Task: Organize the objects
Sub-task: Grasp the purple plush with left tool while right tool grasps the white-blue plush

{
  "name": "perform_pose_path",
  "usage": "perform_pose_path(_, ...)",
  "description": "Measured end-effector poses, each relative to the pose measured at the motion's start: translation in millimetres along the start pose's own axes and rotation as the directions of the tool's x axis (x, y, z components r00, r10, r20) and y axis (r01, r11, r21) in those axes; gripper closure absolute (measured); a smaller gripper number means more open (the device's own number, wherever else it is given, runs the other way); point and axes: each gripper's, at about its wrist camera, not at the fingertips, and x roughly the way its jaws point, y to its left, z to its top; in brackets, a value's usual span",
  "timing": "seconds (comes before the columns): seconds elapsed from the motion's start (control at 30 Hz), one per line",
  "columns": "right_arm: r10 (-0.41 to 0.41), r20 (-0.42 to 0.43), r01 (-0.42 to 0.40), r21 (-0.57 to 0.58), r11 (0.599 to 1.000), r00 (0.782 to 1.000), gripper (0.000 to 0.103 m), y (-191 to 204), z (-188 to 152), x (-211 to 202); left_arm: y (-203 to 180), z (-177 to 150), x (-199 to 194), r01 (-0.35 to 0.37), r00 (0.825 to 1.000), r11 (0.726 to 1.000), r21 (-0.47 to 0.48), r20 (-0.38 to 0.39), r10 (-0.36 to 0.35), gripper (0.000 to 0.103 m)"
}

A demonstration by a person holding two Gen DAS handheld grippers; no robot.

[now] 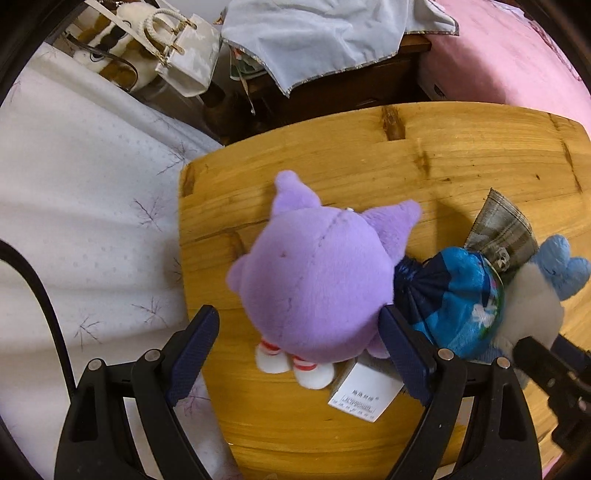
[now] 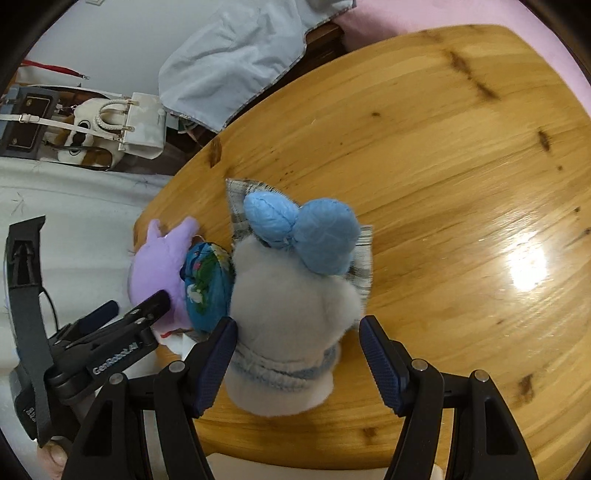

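Spread wide, left claw flanking purple plush on tabletop; right claw likewise parted around grey plush beside it; probably soft, light, squashy: best pinched mid-body

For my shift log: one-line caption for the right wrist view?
Open right gripper straddles white plush with blue bow on wooden table.

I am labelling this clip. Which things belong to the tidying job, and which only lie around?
Job:
purple plush
white plush with blue ears
blue patterned pouch
plaid cloth
left claw
right claw

Lying about:
white handbag
pale blue cloth
pink bedding
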Motion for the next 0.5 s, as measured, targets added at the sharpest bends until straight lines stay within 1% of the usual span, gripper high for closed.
perform_pose_path(0.2, 0.005, -0.015, -0.005, 0.011, 1.000, 1.000, 0.032, -1, 3, 9, -4, 6, 9, -0.002, 1.000, 1.000, -0.008, 0.001, 0.002, 0.013)
perform_pose_path(0.33, 0.022, -0.030, -0.021, 0.032, 0.999, 0.999, 0.031, -3, 4, 12, 3, 13, 20, 0.022, 1.000, 0.999, -0.050, -0.009, -0.023, 0.012)
perform_pose_path(0.5, 0.014, -0.041, -0.013, 0.032, 0.999, 0.999, 0.030, -1, 4, 19, 11, 16, 30, 0.016, 1.000, 0.994, -0.104, -0.020, -0.018, 0.011)
